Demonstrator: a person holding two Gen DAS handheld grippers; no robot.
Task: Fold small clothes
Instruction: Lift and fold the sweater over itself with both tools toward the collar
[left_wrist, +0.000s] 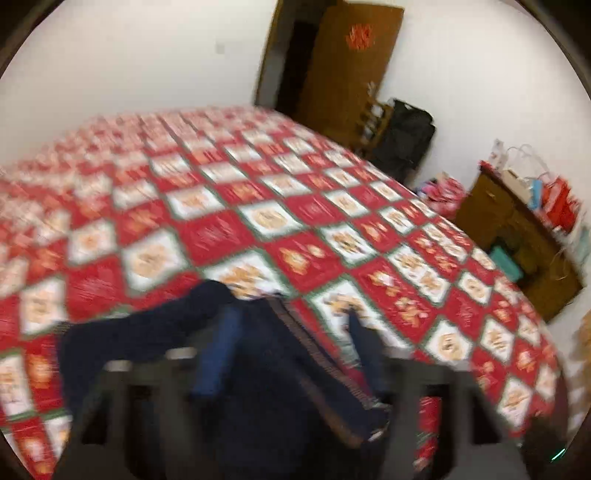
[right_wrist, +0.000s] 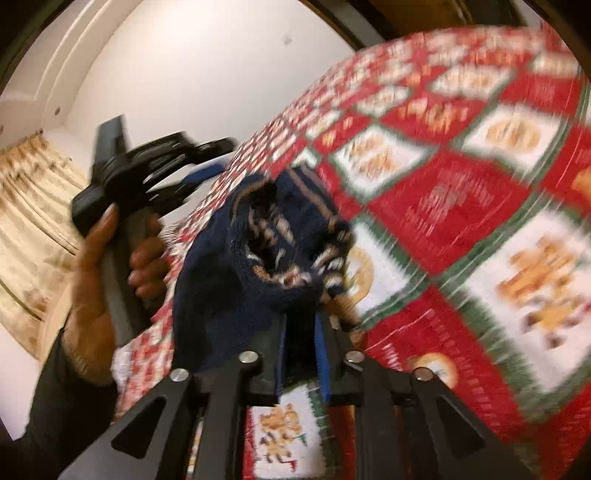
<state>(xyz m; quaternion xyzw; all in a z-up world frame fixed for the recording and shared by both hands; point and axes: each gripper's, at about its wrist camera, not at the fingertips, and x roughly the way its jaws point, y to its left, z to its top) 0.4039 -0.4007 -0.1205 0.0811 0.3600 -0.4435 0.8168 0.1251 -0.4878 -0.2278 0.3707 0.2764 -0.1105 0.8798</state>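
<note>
- Left wrist view: left gripper (left_wrist: 291, 354), jaws spread wide with nothing pinched; navy knitted garment (left_wrist: 258, 369) lies loose between and beneath the fingers, on the bed (left_wrist: 295, 206).
- Bed: covered by a red, white and green patchwork quilt; garment sits near its close edge, one dark sleeve (left_wrist: 155, 325) trailing to the left.
- Right wrist view: right gripper (right_wrist: 301, 339), jaws partly apart with a bunched fold of the same garment (right_wrist: 266, 251) between the blue pads (right_wrist: 320, 354); blur hides whether the pads press on it, so grip cannot be told.
- Same view: person's hand (right_wrist: 107, 269) holding the left gripper's handle, at the left.
- Background items: wooden door (left_wrist: 343, 70), cabinet (left_wrist: 517, 236) with bags.
- Risk, judged: cloth is crumpled, not flat; a fold begun now would likely trap the sleeve and set crooked.
- Risk, judged: if the right jaws hold loosely, the knit may slip out on lifting.
</note>
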